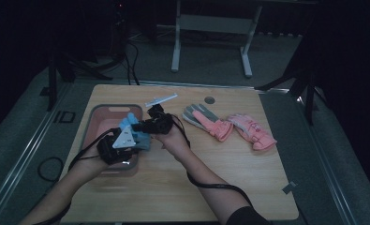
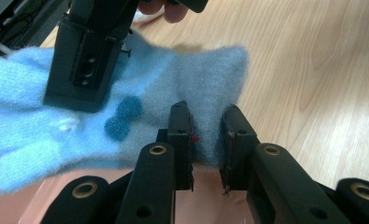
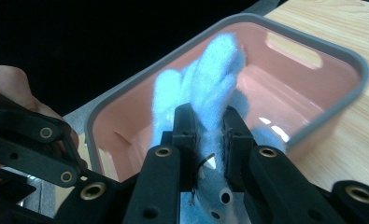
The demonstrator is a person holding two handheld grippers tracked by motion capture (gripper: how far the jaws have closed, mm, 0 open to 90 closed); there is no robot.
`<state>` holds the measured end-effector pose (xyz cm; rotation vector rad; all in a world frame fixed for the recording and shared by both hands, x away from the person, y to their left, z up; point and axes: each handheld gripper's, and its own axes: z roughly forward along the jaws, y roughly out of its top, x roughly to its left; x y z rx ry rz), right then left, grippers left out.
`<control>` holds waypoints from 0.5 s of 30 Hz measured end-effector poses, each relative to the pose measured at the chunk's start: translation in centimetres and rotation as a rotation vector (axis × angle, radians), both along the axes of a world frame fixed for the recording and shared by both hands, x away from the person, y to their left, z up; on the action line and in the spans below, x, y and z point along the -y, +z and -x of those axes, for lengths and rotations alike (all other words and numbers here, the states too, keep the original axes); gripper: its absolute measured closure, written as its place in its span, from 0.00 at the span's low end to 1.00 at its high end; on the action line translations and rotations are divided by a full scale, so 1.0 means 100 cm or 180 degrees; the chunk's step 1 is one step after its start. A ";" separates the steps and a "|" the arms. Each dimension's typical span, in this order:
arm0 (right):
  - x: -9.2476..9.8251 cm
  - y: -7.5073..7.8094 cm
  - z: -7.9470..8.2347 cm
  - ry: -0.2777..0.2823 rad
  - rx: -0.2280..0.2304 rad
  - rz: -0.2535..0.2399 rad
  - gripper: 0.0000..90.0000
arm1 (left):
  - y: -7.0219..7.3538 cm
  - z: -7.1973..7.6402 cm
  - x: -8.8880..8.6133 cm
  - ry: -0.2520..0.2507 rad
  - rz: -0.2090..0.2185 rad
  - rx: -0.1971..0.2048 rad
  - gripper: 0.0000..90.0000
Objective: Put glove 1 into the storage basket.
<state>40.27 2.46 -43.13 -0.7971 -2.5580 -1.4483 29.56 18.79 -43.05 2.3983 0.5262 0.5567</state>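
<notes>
Fuzzy pale-blue knit: one blue glove (image 2: 140, 88), soft and long-napped, with two darker blue pompoms on its back and rounded finger tubes spread to the left in the left gripper view. Held between both tools above the near-right rim of the pink tub (image 3: 313, 126). Left gripper (image 2: 208, 133), black hard plastic with brass-ringed pivots: jaws narrow, pinched on the cuff end of the glove, nap bulging between the pads. Right gripper (image 3: 209, 126), same build: jaws likewise narrow, clamped on a fold of the glove, whose fingers stand up past the fingertips toward the tub's hollow. In the high view the left gripper (image 1: 118, 146) carries a grey three-cornered plate and sits just beside the right gripper (image 1: 151, 125), with the glove (image 1: 132, 131) bridging them. Pink tub: smooth moulded plastic, rounded-rectangular, grey rim, handle slot in the far wall; it lies beyond and below the right fingertips, interior open apart from the glove hanging over it. Table (image 1: 173, 187): pale wood-grain board with rounded corners, bare on the near side of both hands. Well to the right of the right fingers lies a pair of padded gloves, one grey-and-pink (image 1: 206, 121) and one pink (image 1: 252, 132), flat and just beside each other; a slim white strip (image 1: 161, 100) lies just beyond the fingers.
</notes>
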 end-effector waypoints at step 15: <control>-0.058 -0.024 -0.010 0.0188 -0.0210 -0.0123 0.88 | -0.020 -0.004 -0.054 0.0186 -0.0021 -0.0163 0.86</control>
